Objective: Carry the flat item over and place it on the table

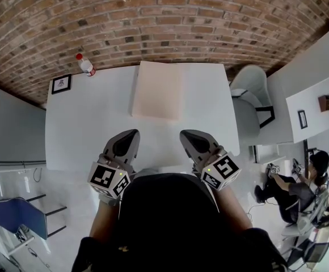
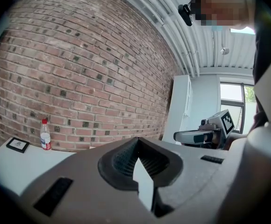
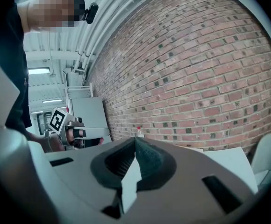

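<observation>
1. Both our left gripper (image 1: 130, 135) and right gripper (image 1: 186, 135) have their jaws pressed together, holding nothing.
2. We see the flat item (image 1: 157, 89) lying on the table (image 1: 85, 130) at 12 o'clock, apart from them.

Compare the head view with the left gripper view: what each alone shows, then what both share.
Head view only: the flat beige rectangular board, a white chair. Left gripper view only: the left gripper with jaws shut and empty, white ceiling pipes, a window. Both: the white table, the clear red-capped plastic bottle, the small black-framed picture, the red brick wall.
</observation>
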The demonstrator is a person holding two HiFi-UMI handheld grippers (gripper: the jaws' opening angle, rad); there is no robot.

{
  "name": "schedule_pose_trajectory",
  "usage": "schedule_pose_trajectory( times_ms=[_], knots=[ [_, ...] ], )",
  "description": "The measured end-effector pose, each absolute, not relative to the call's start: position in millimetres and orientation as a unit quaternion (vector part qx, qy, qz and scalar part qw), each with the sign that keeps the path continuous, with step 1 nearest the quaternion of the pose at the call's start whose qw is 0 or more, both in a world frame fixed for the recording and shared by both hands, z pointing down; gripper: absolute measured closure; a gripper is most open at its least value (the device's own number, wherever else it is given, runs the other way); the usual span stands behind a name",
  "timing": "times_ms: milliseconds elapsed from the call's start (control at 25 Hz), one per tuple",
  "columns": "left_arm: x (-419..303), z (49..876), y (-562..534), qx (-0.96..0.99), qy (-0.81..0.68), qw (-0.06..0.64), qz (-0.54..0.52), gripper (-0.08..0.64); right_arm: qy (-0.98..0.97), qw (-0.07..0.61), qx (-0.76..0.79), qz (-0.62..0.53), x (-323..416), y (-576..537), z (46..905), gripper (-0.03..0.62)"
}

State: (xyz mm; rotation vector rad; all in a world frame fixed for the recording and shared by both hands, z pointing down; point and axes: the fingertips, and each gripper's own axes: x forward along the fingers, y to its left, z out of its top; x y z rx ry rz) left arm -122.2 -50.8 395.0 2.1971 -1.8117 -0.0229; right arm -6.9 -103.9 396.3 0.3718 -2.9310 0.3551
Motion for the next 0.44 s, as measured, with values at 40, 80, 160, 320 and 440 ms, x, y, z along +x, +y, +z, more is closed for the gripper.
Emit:
schedule_pose_trajectory(
  times_ms=[40,80,160,320,440],
  knots=[
    [-123.6,396.0,-52.1,0.761,-0.631,0.148,-0.008,0.557,-0.981,0.083,0.126,0.119,-6.7,-105.2,396.3,0.581],
    [-125.2,397.0,-53.8,0.759,-0.633,0.15,-0.007,0.557,-0.981,0.084,0.127,0.119,-6.7,-106.7,396.2,0.581],
    [-128.3,399.0,-57.3,0.755,-0.637,0.153,-0.008,0.557,-0.981,0.086,0.129,0.118,-6.7,-110.1,396.5,0.581],
    [-132.7,400.2,-63.2,0.75,-0.643,0.152,-0.012,0.557,-0.98,0.088,0.131,0.12,-6.7,-115.3,398.1,0.581],
    [-135.2,396.7,-67.6,0.748,-0.646,0.149,-0.021,0.557,-0.98,0.09,0.132,0.121,-7.7,-119.2,397.9,0.581]
  ],
)
